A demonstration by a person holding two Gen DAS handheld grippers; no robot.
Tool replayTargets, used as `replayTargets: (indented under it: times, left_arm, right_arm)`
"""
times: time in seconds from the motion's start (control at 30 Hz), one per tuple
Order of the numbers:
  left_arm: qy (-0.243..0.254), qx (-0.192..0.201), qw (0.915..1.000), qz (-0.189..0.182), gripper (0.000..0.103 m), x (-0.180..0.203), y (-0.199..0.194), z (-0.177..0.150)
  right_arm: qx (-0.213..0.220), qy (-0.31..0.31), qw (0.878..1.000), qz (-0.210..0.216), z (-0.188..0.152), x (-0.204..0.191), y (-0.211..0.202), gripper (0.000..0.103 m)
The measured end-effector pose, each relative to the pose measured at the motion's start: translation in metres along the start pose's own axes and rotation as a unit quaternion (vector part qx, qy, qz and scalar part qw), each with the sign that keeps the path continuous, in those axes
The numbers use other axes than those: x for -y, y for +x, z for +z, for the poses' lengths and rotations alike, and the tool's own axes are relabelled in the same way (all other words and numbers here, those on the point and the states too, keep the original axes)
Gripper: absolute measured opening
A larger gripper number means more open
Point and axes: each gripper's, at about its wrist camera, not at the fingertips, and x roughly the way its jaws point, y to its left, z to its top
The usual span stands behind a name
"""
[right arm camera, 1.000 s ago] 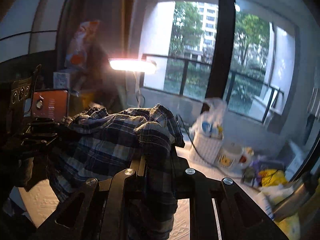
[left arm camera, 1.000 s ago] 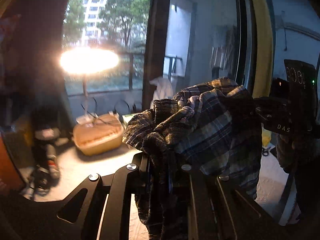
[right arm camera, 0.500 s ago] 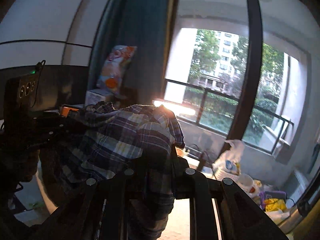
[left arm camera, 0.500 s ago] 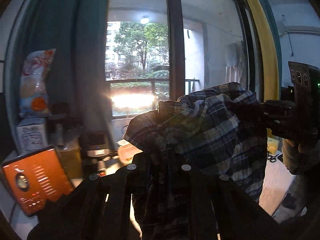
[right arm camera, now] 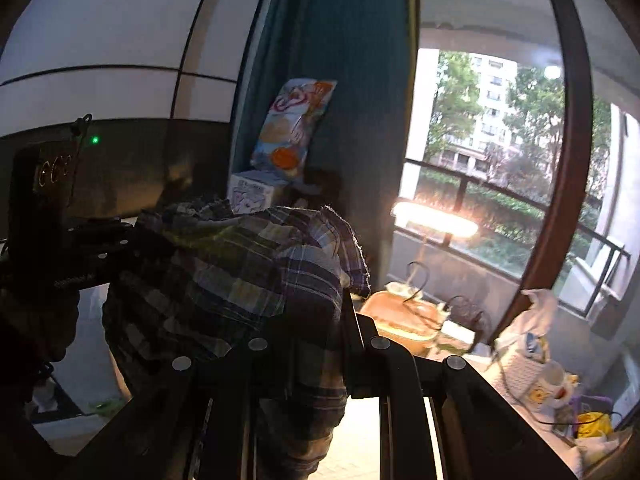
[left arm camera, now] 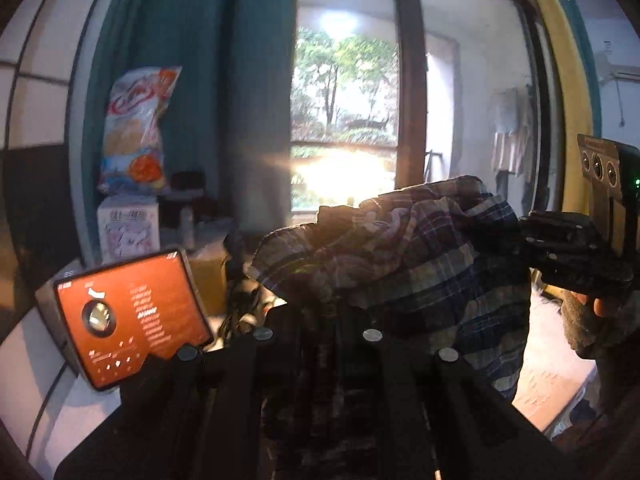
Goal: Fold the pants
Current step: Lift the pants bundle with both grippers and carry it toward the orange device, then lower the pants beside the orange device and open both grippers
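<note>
Plaid pants hang bunched in the air between my two grippers. My left gripper is shut on one end of the cloth, which spills over its fingers. In the left wrist view the right gripper clamps the other end at the right edge, with a hand below it. From the right wrist view the same plaid pants drape over my right gripper, shut on the fabric, and the left gripper grips the far end at the left. Both pairs of fingertips are hidden under cloth.
An orange-faced box stands at lower left, with a snack bag on a white carton behind it by the teal curtain. A lit lamp, a tan container and cluttered bags sit by the window at right.
Both grippers swung left and slightly upward together with the pants held between them. The lamp and tan container slid right in view; the orange box, snack bag and curtain came in.
</note>
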Motion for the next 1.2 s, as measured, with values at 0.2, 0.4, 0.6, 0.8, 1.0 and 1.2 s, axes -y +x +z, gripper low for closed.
replayTargets:
  times: [0.2, 0.4, 0.6, 0.8, 1.0, 1.2]
  left_arm:
    - [-0.033, -0.064, 0.9973, 0.016, 0.011, -0.03, 0.046, -0.034]
    - [-0.055, -0.105, 0.9928, 0.016, 0.011, -0.049, 0.094, -0.054]
    - [-0.052, -0.147, 0.9874, 0.027, 0.011, -0.058, 0.139, -0.066]
    - [-0.048, -0.193, 0.9795, 0.034, 0.016, -0.066, 0.171, -0.081]
    - [-0.083, -0.217, 0.9705, 0.064, 0.031, -0.081, 0.183, -0.087]
    - [-0.095, -0.216, 0.9648, 0.116, 0.065, -0.097, 0.174, -0.079]
  right_arm:
    - [-0.052, 0.009, 0.998, 0.019, -0.02, -0.005, 0.063, 0.017]
    - [-0.106, 0.047, 0.993, 0.034, -0.046, 0.012, 0.124, 0.017]
    - [-0.145, 0.071, 0.986, 0.041, -0.068, 0.031, 0.174, 0.017]
    - [-0.183, 0.095, 0.977, 0.048, -0.095, 0.045, 0.218, 0.018]
    - [-0.211, 0.121, 0.969, 0.038, -0.113, 0.06, 0.246, 0.046]
    - [-0.215, 0.142, 0.966, 0.0, -0.118, 0.082, 0.24, 0.057]
